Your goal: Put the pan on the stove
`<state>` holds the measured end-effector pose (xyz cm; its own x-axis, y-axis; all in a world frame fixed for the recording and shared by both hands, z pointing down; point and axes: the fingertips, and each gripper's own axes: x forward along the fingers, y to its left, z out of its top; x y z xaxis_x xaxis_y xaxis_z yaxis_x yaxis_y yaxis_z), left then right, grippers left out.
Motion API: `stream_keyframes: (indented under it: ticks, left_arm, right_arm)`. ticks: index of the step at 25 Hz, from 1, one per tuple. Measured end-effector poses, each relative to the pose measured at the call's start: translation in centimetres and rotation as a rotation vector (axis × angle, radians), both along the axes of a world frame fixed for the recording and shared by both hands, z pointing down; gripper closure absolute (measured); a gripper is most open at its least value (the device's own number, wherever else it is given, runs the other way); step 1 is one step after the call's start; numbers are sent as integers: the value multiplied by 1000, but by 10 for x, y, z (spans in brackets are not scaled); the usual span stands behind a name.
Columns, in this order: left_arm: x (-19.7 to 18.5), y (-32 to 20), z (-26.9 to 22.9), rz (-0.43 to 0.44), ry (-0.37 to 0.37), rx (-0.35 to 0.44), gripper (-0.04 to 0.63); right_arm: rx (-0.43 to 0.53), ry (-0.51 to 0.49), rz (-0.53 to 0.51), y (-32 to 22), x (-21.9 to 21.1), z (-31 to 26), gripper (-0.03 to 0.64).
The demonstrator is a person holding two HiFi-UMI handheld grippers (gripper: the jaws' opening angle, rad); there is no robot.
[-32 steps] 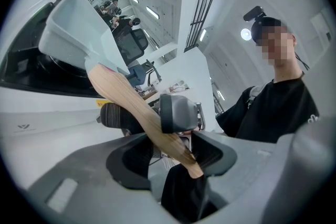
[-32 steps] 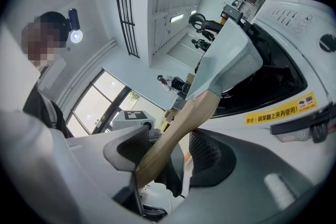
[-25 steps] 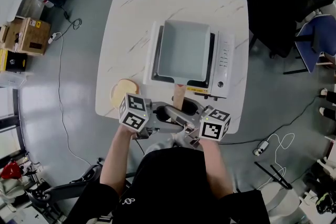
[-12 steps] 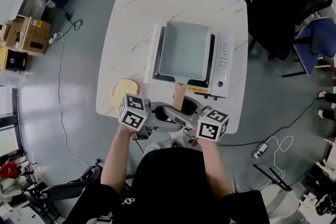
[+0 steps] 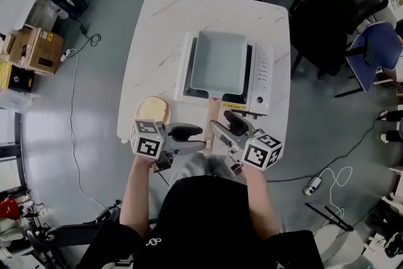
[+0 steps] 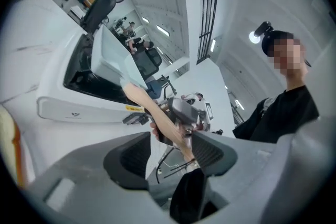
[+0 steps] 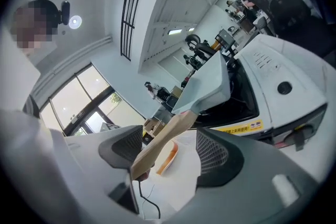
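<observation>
While the pan [image 5: 217,62] sits flat on the stove [image 5: 261,75] at the middle of the table [image 5: 157,41], its wooden handle [image 5: 214,113] points to 6 o'clock. At 5 o'clock of the handle's end, your right gripper [image 5: 225,126] is opening its jaws wide, with the handle between them and unpressed. At 7 o'clock, your left gripper [image 5: 192,138] has its jaws apart and grips nothing. A tan slice [image 5: 153,110] lies at 8 o'clock of the stove.

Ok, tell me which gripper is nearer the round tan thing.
The left gripper, beside that tan thing; the right gripper, jaws opening around the pan handle, is farther.
</observation>
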<state>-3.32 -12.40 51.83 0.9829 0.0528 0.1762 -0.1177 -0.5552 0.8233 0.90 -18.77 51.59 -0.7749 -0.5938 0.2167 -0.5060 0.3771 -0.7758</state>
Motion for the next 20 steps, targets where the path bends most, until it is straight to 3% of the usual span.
stream_keyframes:
  ticks: [5,9,14,17,20]
  left_arm:
    - [-19,-27,-23,-195,-33,121,357]
    - [-20,-42,-44,-297,-13,214,383]
    - [-10,-48,-70,-373,13,323,484]
    - [-3,-49,-84,-386,16,414,504]
    - [-3,-58,-101,-453,36,469,591]
  right_arm:
    - [79,72,118,-5,28,-19,321]
    - [168,129,171,-11,35,-40,443]
    - [252,206,193,-14,33,-60,520]
    - [301,247,201,-19,30,-71,565]
    - [345,283,204,-26,27,-82,600]
